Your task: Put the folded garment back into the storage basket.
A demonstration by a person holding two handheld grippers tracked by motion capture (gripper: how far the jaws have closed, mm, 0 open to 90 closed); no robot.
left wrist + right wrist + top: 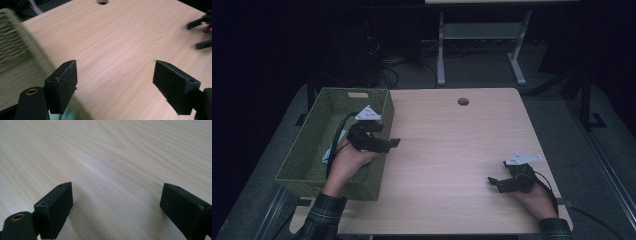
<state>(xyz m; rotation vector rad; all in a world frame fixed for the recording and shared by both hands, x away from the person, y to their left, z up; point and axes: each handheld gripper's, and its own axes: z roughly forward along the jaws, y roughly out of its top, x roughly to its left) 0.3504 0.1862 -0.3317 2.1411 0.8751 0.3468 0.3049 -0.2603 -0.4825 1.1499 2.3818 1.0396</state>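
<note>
Both forearms enter from below. Left hand-held gripper [394,143] hangs released and empty at the woven basket [307,165] rim; a pale blue item [328,156] lies inside. Right hand-held gripper [490,181] rests released on the bench [452,150]. Placing seems finished; next probably needs another object.

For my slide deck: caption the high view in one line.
Left gripper open above the rim of a green basket; right gripper open, low over the bare wooden table.
</note>
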